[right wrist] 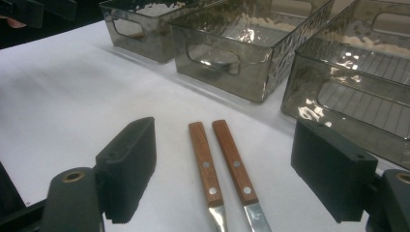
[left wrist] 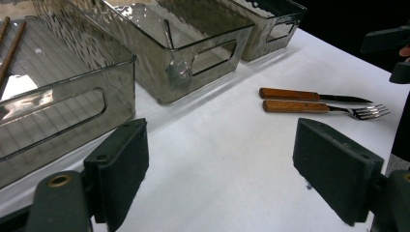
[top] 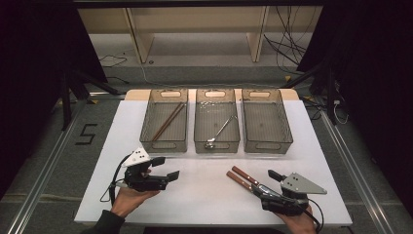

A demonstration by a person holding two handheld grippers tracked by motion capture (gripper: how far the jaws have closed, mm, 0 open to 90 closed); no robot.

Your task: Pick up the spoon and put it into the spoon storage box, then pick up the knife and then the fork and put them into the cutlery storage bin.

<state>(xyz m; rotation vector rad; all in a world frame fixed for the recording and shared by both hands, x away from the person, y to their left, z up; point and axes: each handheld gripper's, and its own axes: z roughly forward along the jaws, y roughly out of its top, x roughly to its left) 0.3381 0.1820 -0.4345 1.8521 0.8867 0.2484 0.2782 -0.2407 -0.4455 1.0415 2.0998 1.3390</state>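
A wooden-handled knife (top: 245, 174) and a matching fork (top: 237, 180) lie side by side on the white table (top: 204, 190), at the front right. My right gripper (top: 267, 183) hovers over their metal ends, open. In the right gripper view the fork handle (right wrist: 205, 164) and knife handle (right wrist: 233, 162) lie between the spread jaws of the right gripper (right wrist: 232, 169). My left gripper (top: 166, 167) is open at the front left, holding nothing. In the left gripper view its jaws, those of the left gripper (left wrist: 227, 174), frame bare table, with the knife (left wrist: 290, 94) and fork (left wrist: 296, 107) farther off.
Three smoky clear bins stand in a row at the back. The left bin (top: 164, 144) holds brown chopsticks (top: 168, 121). A metal spoon (top: 220, 130) lies in the middle bin (top: 216, 145). The right bin (top: 268, 146) has nothing in it.
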